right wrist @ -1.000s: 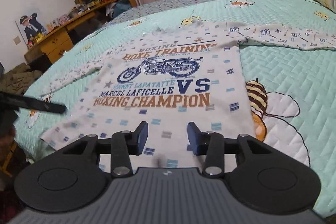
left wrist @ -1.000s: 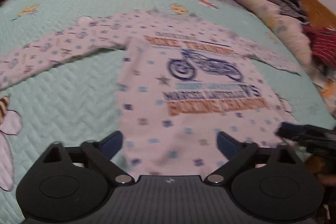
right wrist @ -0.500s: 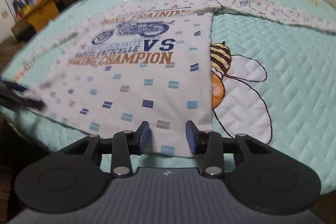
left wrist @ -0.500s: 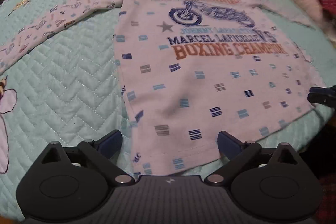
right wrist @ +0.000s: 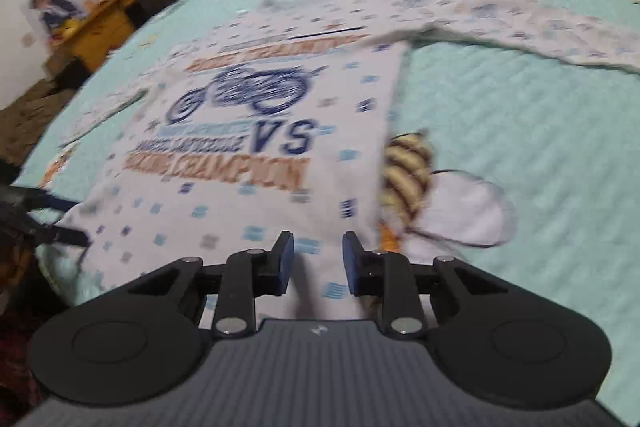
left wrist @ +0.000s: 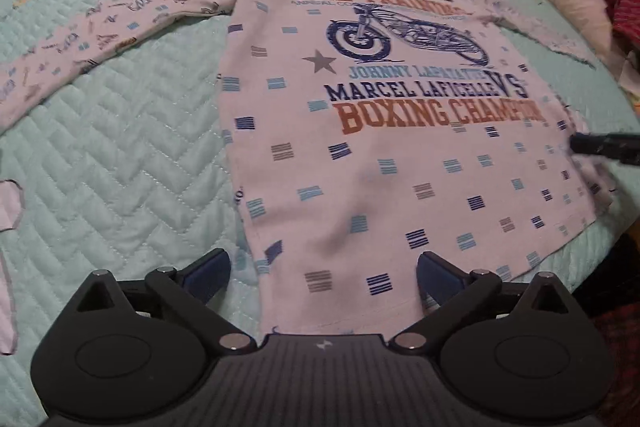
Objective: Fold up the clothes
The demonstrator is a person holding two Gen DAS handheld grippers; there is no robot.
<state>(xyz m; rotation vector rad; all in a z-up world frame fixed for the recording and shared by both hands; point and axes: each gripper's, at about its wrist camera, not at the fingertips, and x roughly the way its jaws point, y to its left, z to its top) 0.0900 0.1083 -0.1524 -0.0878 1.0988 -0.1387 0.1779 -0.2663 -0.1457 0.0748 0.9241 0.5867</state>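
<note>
1. The long-sleeved shirt (left wrist: pixel 360 147) lies flat, print up, on the quilted bedspread (left wrist: pixel 120 147); its long axis runs away from both claws.
2. The left gripper (left wrist: pixel 320 279) gapes wide over one hem corner.
3. The right gripper (right wrist: pixel 318 263), part open and holding nothing, hangs over the other corner.

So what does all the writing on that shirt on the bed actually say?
All on the shirt front, left wrist view:
"BOXING"
"BOXE TRAINING", end blurred
a small line under it, too blurred to read
"JOHNNY LAPATATTE"
"MARCEL LAFICELLE"
"VS"
"BOXING CHAMPION"
Sleeve letters: too small to read.
</note>
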